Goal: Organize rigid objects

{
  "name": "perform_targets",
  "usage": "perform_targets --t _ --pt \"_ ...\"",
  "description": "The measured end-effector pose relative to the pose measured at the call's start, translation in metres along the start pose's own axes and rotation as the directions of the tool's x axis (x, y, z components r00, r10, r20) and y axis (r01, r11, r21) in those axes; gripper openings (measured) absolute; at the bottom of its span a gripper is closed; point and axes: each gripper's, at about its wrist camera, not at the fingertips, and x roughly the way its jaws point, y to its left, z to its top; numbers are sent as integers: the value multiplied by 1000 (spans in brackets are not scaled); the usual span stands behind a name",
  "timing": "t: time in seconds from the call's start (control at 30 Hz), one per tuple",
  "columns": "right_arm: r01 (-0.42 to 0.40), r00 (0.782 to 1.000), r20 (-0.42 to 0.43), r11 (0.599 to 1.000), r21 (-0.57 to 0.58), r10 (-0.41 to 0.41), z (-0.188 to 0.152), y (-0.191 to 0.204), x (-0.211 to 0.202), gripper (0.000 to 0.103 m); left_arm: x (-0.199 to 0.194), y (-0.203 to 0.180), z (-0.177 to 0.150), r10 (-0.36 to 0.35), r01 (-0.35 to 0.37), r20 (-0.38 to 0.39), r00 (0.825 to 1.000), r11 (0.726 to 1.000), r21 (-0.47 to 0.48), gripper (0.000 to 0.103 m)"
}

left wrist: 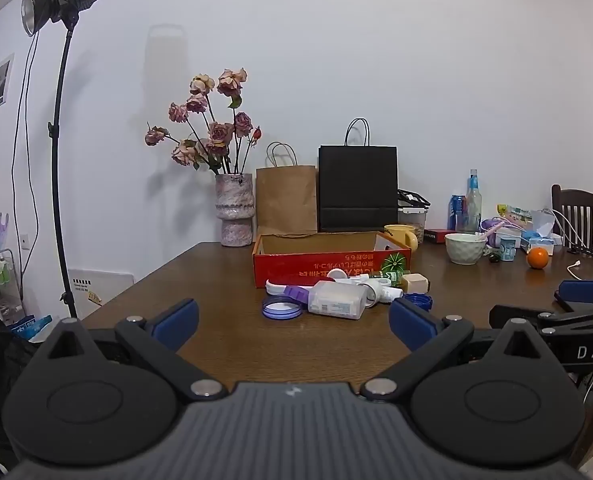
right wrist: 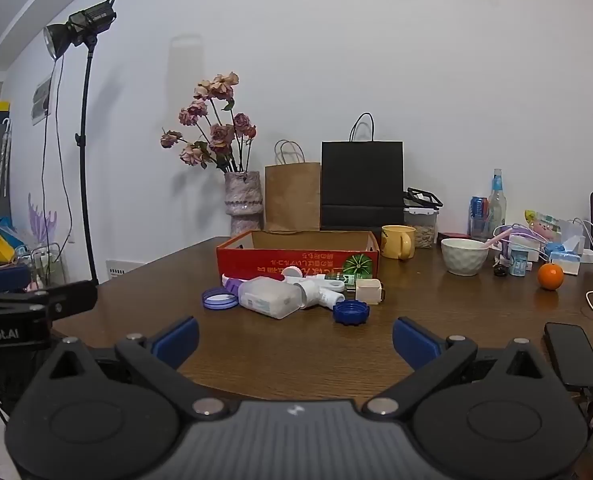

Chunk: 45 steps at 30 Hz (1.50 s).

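A red cardboard box [left wrist: 320, 265] [right wrist: 288, 259], open on top, sits mid-table. In front of it lies a small pile: a clear plastic case [left wrist: 338, 300] [right wrist: 270, 297], a purple-rimmed lid [left wrist: 282, 307] [right wrist: 219, 299], a blue scalloped cap [left wrist: 418, 301] [right wrist: 350, 312], a white tube [left wrist: 380, 291] [right wrist: 320, 293], a beige cube [left wrist: 414, 282] [right wrist: 368, 290] and a green bottle [left wrist: 392, 276]. My left gripper [left wrist: 294, 326] is open and empty, short of the pile. My right gripper [right wrist: 296, 338] is open and empty too, and also shows in the left wrist view [left wrist: 584, 292].
A vase of dried roses [left wrist: 235, 216], a brown bag [left wrist: 286, 198] and a black bag [left wrist: 358, 188] stand behind the box. A yellow mug [right wrist: 396, 242], white bowl [right wrist: 464, 256], orange [right wrist: 550, 276], bottles and clutter fill the right. A black phone [right wrist: 574, 354] lies near the right edge.
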Motion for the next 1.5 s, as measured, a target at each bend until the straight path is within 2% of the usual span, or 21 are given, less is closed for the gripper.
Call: perform_targets --t 1.5 --pt "15 999 -30 1000 -23 -16 2 4 6 103 3 -1 -3 -22 22 -21 1000 1000 21 103"
